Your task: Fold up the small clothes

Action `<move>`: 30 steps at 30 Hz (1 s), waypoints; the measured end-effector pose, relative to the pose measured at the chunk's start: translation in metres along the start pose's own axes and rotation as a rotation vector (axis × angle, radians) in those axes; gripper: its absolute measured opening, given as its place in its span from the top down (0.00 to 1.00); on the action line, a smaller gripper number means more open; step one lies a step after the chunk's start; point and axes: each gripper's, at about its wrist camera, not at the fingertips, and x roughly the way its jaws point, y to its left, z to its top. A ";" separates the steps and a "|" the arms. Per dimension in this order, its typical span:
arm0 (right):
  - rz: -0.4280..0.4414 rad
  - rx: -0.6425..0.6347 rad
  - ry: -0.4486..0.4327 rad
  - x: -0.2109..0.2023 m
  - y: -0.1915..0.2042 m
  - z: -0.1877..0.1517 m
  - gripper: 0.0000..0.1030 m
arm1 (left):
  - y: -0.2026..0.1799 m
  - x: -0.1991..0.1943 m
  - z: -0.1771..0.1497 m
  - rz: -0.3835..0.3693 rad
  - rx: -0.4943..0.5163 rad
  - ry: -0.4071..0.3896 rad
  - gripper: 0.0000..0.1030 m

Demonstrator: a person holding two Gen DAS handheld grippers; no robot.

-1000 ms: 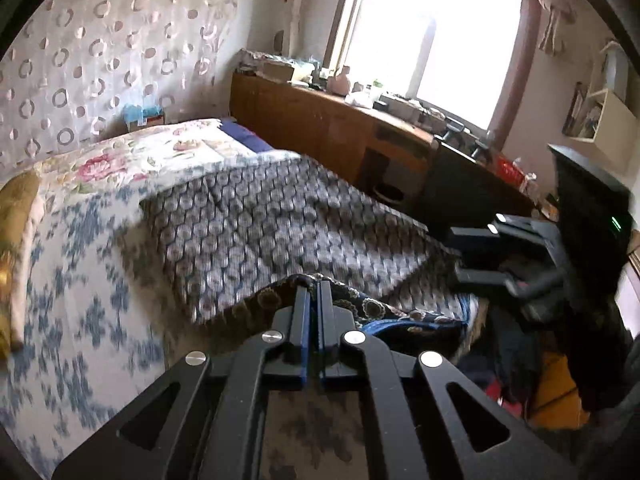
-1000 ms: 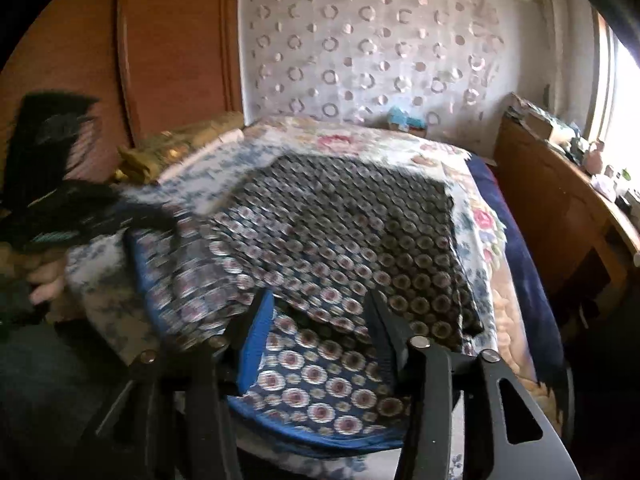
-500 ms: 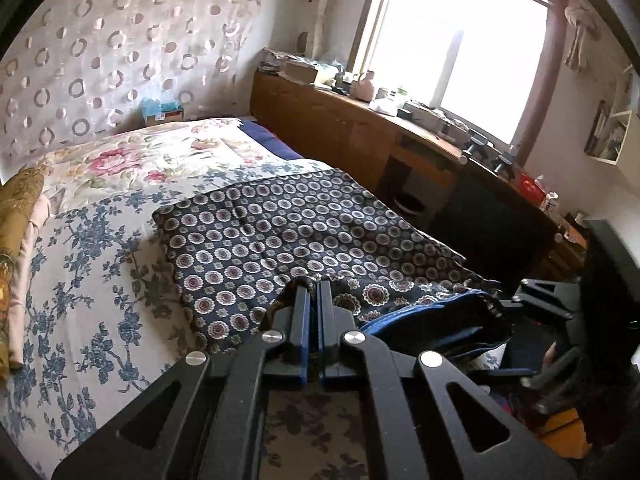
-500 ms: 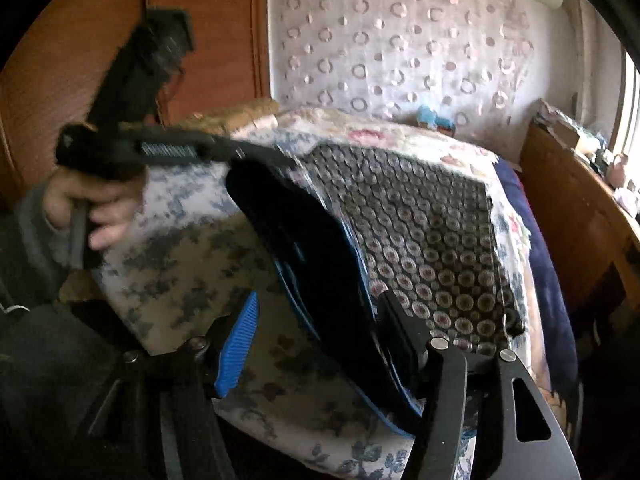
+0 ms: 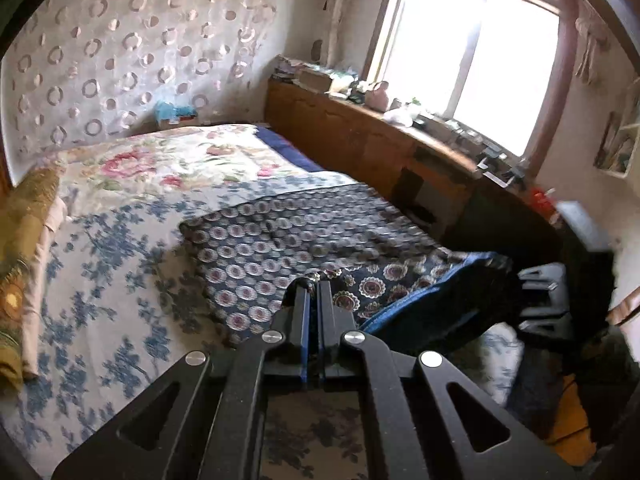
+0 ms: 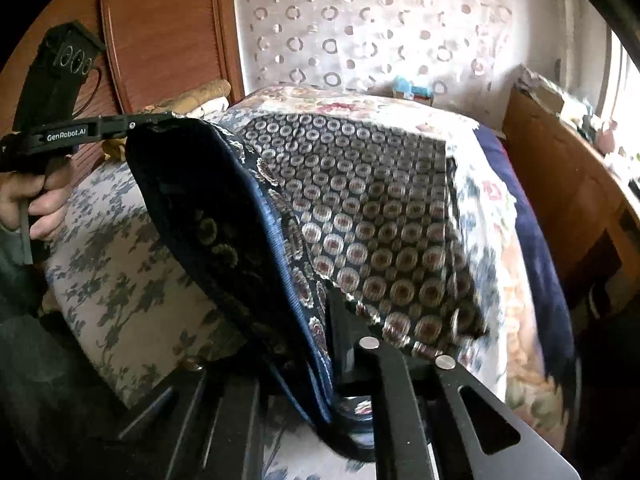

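— Cloth (image 5: 280, 248), dark blue with round medallions, spread flat over flowered bedspread (image 5: 100, 280), ahead of both pairs of fingers; near hem lifted off bed

— Left gripper (image 5: 314, 286)?

— Clenched tight on near edge of cloth, fabric bunched right at fingertips, rest of cloth running away forward and to the right of them

— And right gripper (image 6: 320, 312)?

— Clamped too, jaws only just come together, blue-trimmed hem (image 6: 280, 264) pinched between them; fold of cloth draped over left finger, hiding it; right finger (image 6: 344, 320) showing dark just beside trim

— Hem between the two grips?

— Hanging as a raised flap, dark underside turned out, strung from one pair of fingers to the other; seen from left wrist, sagging to the right of closed fingers toward right gripper's black body (image 5: 548, 300)

— Anything else near fingers?

— Hand (image 6: 36, 200) wrapped round left tool's handle, far to the left of right fingers; yellow pillow (image 5: 24, 240) well off to the left of left fingers; wooden cabinet (image 5: 360, 140) under bright window (image 5: 472, 60), beyond and to the right; spotted curtain (image 6: 360, 28) straight ahead past far end of bed

— Blur?

— Some, on far part of cloth and bed's right edge
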 end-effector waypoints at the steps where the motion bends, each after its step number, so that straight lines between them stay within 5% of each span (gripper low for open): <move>1: -0.004 -0.009 -0.008 -0.001 -0.002 0.005 0.94 | 0.001 0.004 0.002 0.015 0.008 0.010 0.97; 22: 0.025 -0.023 -0.078 0.078 -0.031 0.096 0.96 | 0.061 0.053 0.026 0.100 -0.026 0.105 0.93; 25: 0.038 -0.027 -0.037 0.098 -0.036 0.104 0.96 | 0.071 0.058 0.022 0.092 -0.044 0.127 0.77; 27: 0.035 -0.036 -0.004 0.109 -0.037 0.107 0.96 | 0.079 0.053 0.019 0.095 -0.057 0.117 0.57; 30: 0.028 -0.051 0.039 0.127 -0.037 0.113 0.96 | 0.089 0.047 0.017 0.096 -0.065 0.118 0.48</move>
